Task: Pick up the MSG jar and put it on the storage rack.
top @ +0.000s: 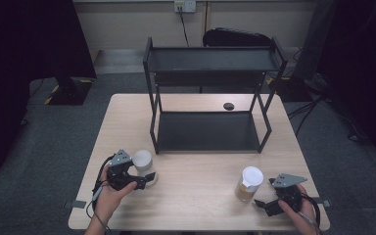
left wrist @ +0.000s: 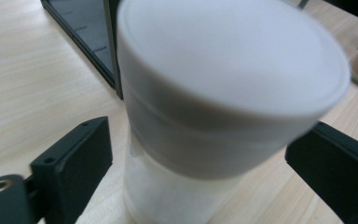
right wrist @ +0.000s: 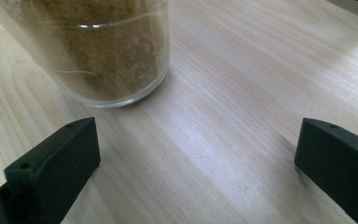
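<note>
Our left tongs point(top: 138, 182) straddle the white jar point(top: 144, 164) on the tabletop point(top: 196, 186), not yet pinching it; our right tongs point(top: 264, 205) gape beside the brown jar point(top: 248, 184). Both jars remain off the rack point(top: 208, 132).

White jar point(left wrist: 205, 116) blurred, base cut off; glass jar point(right wrist: 98, 46) top cut off

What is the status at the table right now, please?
Left gripper astride white jar, grip unclear. Right gripper open, short of brown-filled jar. Path clear.
</note>
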